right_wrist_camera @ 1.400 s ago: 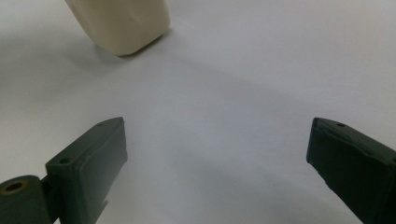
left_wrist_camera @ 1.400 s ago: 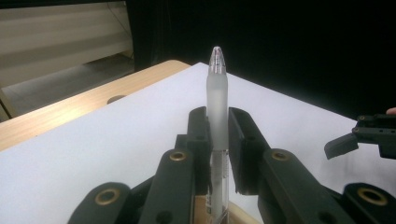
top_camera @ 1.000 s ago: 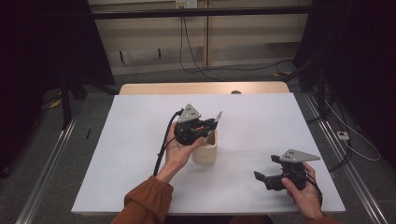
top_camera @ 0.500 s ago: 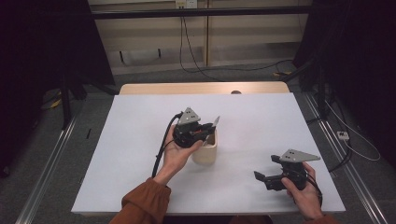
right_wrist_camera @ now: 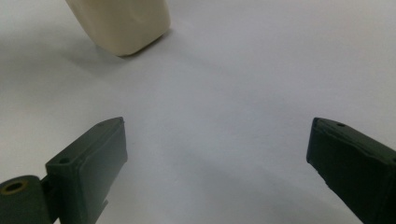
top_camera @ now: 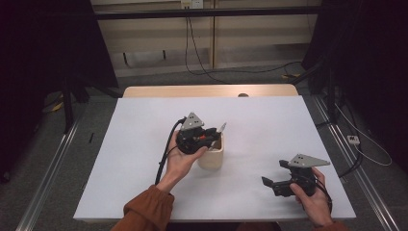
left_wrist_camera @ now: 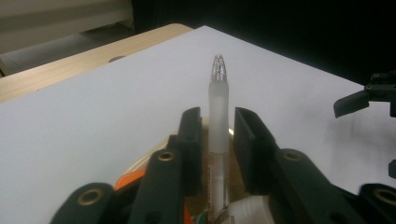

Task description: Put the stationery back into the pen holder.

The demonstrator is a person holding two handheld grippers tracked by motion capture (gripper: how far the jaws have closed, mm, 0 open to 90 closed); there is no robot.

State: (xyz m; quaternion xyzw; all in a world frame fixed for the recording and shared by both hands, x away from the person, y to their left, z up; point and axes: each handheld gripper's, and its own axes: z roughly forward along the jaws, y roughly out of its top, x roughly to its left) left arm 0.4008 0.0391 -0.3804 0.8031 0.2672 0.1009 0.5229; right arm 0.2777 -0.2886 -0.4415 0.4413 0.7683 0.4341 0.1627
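Nearby, cream cup (top_camera: 211,156), pen (left_wrist_camera: 217,112), white table (top_camera: 269,125).

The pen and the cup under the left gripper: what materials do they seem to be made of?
The pen looks like plastic: a clear, glossy tip and a frosted, see-through grip sleeve above a clear barrel. The cup is cream, matt and opaque, with rounded corners; it could be plastic or ceramic, the look leaves that open. The left gripper has just been opening its jaws, with the pen between them.
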